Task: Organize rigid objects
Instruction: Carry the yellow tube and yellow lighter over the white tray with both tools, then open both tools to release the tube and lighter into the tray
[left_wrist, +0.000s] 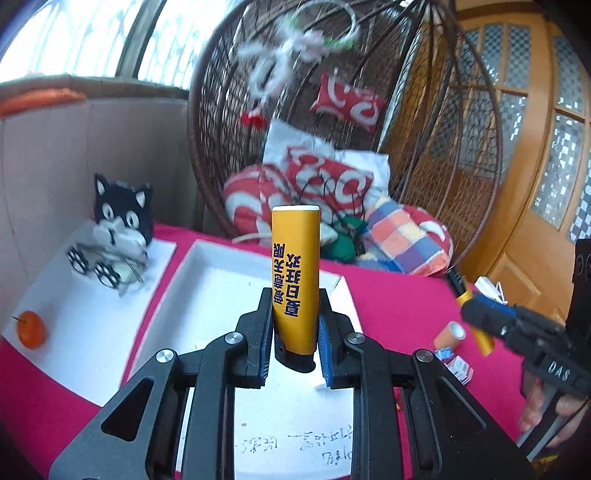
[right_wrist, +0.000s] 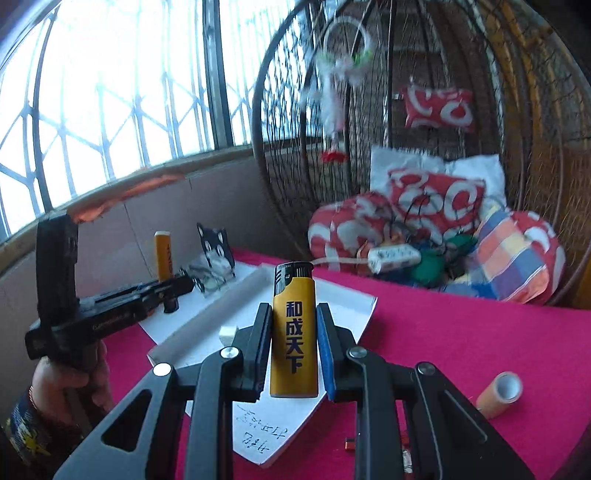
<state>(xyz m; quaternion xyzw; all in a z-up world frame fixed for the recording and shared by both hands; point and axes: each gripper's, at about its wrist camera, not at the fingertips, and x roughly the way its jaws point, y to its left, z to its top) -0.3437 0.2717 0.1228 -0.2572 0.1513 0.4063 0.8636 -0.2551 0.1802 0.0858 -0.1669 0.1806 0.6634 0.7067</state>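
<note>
Presently held, two items, one per tool.

Item 1: yellow lighter, inverted (left_wrist: 295, 280), black head downward and white base up. The left tool (left_wrist: 295, 325) was clamped on its lower half, a pad touching each side. It hung above the open white tray (left_wrist: 207, 280) on the pink-covered bench (left_wrist: 399, 306).

Item 2: yellow lighter, upright (right_wrist: 294, 332), black head on top. The right tool (right_wrist: 293, 347) was clamped about its middle, pads touching both flanks. It stood over the white sheet with handwriting (right_wrist: 280, 424) at the tray's near corner.

Other stock: a black-and-white cat figure (left_wrist: 122, 221) and a small orange fruit (left_wrist: 32, 329) on the white board at the left; an orange cardboard tube (right_wrist: 499, 394) lying loose on the cloth, well apart from both lighters; small packets (left_wrist: 456, 363) beside it.

Risks, as judged:
- Item 1 was gripped near one end only, so its long free part could swing or slip through the pads if the grip eased.
- Smooth plastic casings offer little friction; a tilt of either tool could let a lighter slide out onto the cloth rather than the tray.
- Released inverted, Item 1 would likely topple, its head being narrow.
- Both tools were working near the same tray, so they could knock together, or one could catch the tray wall.
</note>
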